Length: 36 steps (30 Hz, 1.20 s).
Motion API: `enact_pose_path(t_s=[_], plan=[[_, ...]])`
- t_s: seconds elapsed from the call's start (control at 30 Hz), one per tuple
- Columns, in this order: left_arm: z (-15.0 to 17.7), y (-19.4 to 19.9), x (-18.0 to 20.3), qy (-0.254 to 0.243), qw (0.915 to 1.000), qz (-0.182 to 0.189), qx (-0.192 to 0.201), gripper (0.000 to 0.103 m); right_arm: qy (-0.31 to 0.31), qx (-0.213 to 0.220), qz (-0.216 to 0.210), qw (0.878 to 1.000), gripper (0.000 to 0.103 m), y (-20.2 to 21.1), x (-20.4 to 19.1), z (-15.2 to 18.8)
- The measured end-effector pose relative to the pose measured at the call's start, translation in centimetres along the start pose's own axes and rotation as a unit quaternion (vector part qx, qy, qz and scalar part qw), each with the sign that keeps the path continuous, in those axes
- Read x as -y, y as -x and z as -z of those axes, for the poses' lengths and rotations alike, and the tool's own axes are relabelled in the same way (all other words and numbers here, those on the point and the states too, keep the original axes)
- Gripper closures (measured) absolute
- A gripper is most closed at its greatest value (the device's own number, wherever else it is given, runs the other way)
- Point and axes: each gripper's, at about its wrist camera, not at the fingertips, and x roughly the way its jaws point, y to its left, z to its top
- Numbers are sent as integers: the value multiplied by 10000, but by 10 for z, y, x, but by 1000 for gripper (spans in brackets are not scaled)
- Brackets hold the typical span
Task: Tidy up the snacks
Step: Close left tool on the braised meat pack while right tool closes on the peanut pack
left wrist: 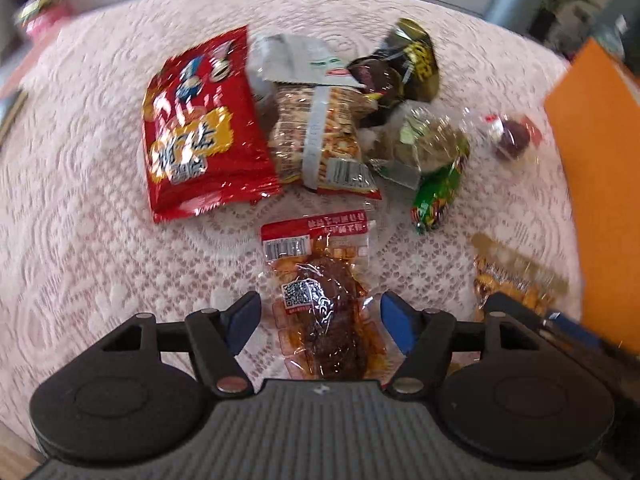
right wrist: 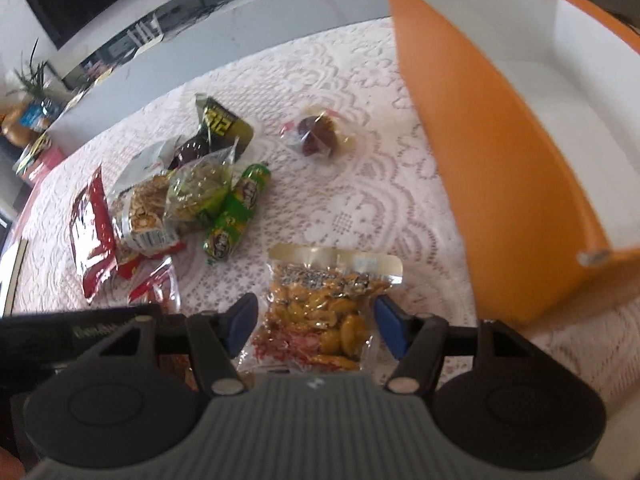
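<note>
Snacks lie on a lace tablecloth (left wrist: 100, 240). My left gripper (left wrist: 320, 320) is open, its blue pads (left wrist: 244, 320) on either side of a clear packet of brown spiced meat (left wrist: 320, 280) with a red label, with a gap on each side. Beyond it lie a red chip bag (left wrist: 196, 128), a peanut pack (left wrist: 320, 140), a black-and-yellow packet (left wrist: 400, 64), a green packet (left wrist: 440, 188) and a small wrapped dark sweet (left wrist: 510, 140). My right gripper (right wrist: 316, 320) is open astride a clear packet of yellow snacks (right wrist: 324, 304), its pads close to the edges. The orange box (right wrist: 500, 180) stands to the right.
The orange box has a white inside (right wrist: 580, 120) and tall walls near my right gripper. In the left wrist view its wall (left wrist: 600, 160) fills the right edge, with the right gripper's body (left wrist: 540, 320) in front of it. A grey ledge (right wrist: 240, 40) runs behind the table.
</note>
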Motion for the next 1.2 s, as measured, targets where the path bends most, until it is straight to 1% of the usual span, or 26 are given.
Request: enact_pose_path(t_s=[0.07,0.1,0.2,0.23,0.27,0.3,0.33,0.4,0.5,0.57,0.63,0.7,0.8,0.83,0.87,0.93,0.97,1.0,1.03,1.07,1.13,1.2], plan=[[0,-3,4,-325,9995,-3,8,30,-61,-86,-57,9999,40,-4,3,0],[2,-2,4,-476,9989,-25,21,31,-98,-100,-109,9998,38,-3,5,0],[7,2,3,-973,9952,-64,8,32,48,-129,-143,9998,34,-4,2,3],[15,12,-2,-1032,9946,-68,-1,32,121,-144,-147,9997,31,-4,0,4],[17,12,-4,-1072,9942,-78,-24,32,181,-165,-155,9996,28,-4,-2,4],[18,12,-6,-1072,9942,-100,-45,28,243,-191,-161,9994,26,-5,-5,5],[19,12,-8,-1038,9945,-132,-26,26,304,-218,-160,9992,24,-6,-7,7],[21,10,-12,-934,9956,-106,-4,22,411,-214,-91,9989,23,-8,-11,8],[23,11,-16,-856,9963,-83,35,19,454,-185,-63,9988,20,-9,-11,8],[22,7,-17,-819,9966,-38,92,19,513,-167,-11,9985,18,-10,-13,9],[24,9,-19,-817,9966,17,128,22,567,-137,35,9983,17,-12,-16,10],[25,12,-19,-818,9964,81,182,29,606,-93,95,9981,18,-12,-18,11],[32,19,-18,-799,9964,98,251,33,649,-58,113,9978,21,-11,-19,12],[33,20,-19,-768,9966,105,269,33,647,-43,110,9978,37,-10,-19,13],[34,24,-19,-741,9968,114,278,33,663,10,152,9977,37,-8,-19,13],[34,25,-21,-666,9972,150,299,34,578,-26,13,9983,38,-7,-17,13],[34,26,-21,-639,9973,168,307,34,581,-6,-22,9983,42,-6,-17,13],[34,27,-22,-616,9974,180,318,34,567,50,-47,9984,48,-4,-16,13],[34,28,-23,-577,9976,188,345,34,553,231,-102,9982,67,1,-16,13],[34,30,-24,-537,9976,199,381,34,579,353,-196,9975,74,6,-16,11],[33,33,-23,-529,9976,212,400,34,635,325,-278,9971,74,9,-16,10],[34,37,-24,-466,9976,267,440,35,513,332,-351,9975,78,10,-12,9]])
